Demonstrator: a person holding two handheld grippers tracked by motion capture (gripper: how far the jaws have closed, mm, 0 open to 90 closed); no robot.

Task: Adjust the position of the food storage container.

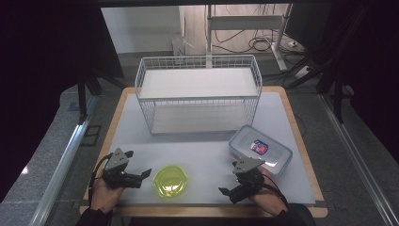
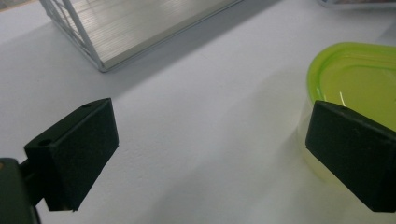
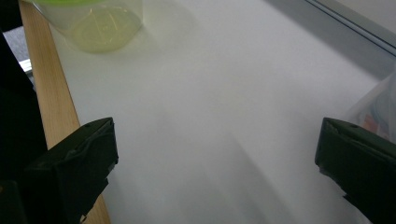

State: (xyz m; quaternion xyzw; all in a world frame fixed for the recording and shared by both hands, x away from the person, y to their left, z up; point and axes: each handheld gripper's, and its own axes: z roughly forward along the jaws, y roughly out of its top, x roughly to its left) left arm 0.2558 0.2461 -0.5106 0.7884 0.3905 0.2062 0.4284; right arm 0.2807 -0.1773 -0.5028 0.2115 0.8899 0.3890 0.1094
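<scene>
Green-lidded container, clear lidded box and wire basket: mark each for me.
Green-lidded container (image 1: 171, 180), high view, centre of lid.
Clear lidded box (image 1: 270, 151), high view, bare lid beside its label.
Wire basket (image 1: 197, 98), high view, front top rim.

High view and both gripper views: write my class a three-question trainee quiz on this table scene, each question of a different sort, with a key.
1. True or false: the green-lidded container stands inside the white wire basket.
2. Which thing lies nearest the right gripper?
A. the clear lidded box
B. the wire basket
C. the wooden table edge at the far left
3. Fill in: the jaws of the left gripper stand ____, with nothing between them.

Key
1. False: it sits on the white mat, in front of the basket, between the two grippers.
2. A.
3. Open; one jaw is beside the container, not gripping it.
</scene>
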